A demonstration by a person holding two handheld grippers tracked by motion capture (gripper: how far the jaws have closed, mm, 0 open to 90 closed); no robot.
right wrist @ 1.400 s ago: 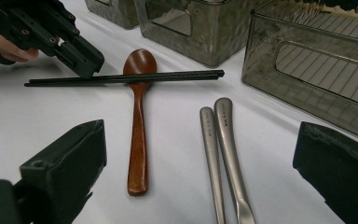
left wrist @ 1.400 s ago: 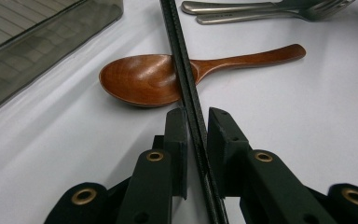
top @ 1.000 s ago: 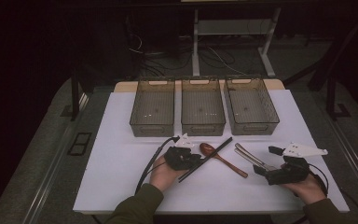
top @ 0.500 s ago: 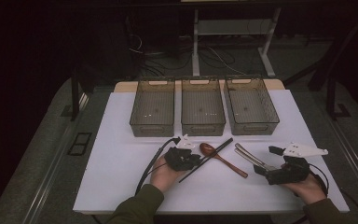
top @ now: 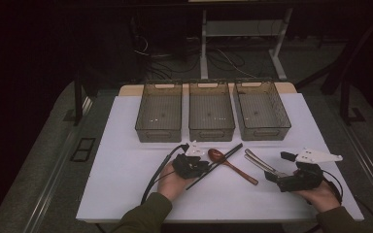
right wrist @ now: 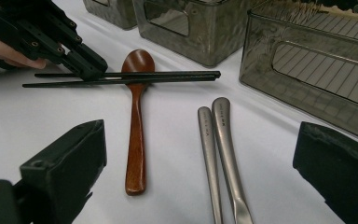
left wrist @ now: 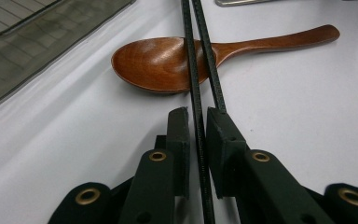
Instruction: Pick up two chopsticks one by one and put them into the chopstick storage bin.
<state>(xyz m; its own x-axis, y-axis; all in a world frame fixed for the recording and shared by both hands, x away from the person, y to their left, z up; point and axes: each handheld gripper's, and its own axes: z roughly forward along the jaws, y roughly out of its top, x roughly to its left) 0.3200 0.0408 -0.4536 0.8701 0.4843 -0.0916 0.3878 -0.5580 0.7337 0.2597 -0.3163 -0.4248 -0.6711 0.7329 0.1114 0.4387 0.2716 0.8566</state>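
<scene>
A pair of black chopsticks [top: 225,157] lies across the bowl of a brown wooden spoon [top: 233,166] on the white table. My left gripper [top: 205,167] rests low on the table, its jaws shut on one black chopstick [left wrist: 193,70]; the second chopstick runs just beside the right pad. The spoon's bowl [left wrist: 154,63] lies straight ahead of these jaws. To the right, two metal utensil handles [right wrist: 223,140] lie side by side. My right gripper [top: 270,177] stands open just short of them, with nothing between its wide-set jaws [right wrist: 200,137].
Three clear grey bins [top: 159,131] [top: 211,132] [top: 264,131] stand in a row at the back of the white table top [top: 126,145], all looking empty. A black cable trails from the left gripper toward the table's front edge.
</scene>
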